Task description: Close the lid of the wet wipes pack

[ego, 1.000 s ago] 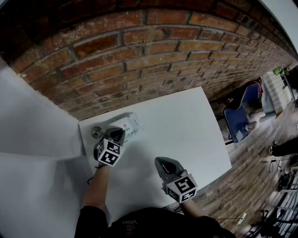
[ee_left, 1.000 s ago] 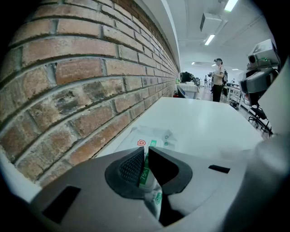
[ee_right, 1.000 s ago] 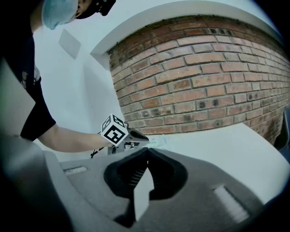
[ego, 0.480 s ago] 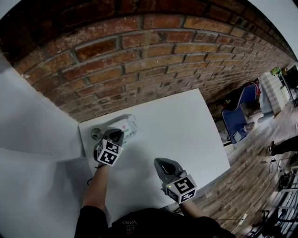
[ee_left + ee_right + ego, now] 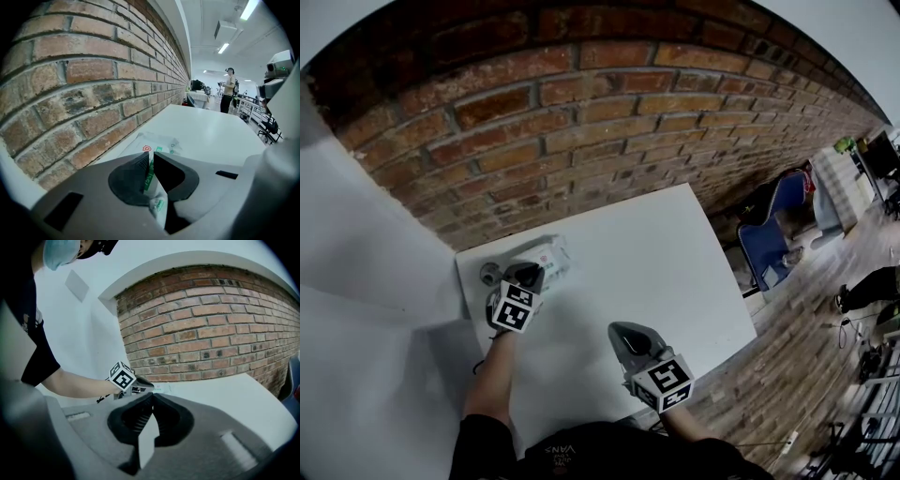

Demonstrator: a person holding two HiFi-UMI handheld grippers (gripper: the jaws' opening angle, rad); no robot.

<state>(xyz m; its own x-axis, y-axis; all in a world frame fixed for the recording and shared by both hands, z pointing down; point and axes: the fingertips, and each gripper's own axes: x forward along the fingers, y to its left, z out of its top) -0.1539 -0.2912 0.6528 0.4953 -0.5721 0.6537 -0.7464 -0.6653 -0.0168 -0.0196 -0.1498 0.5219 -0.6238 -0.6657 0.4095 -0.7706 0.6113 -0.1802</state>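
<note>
Left gripper (image 5: 529,273) still at wipes pack (image 5: 556,253)

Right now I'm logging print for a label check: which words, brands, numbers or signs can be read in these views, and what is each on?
"VANS": on the person's dark shirt, upside down in the head view.
Wet wipes pack: a red shield sign and green print, too small to read.
Marker cubes: black-and-white square patterns only, no words or numbers.
</note>
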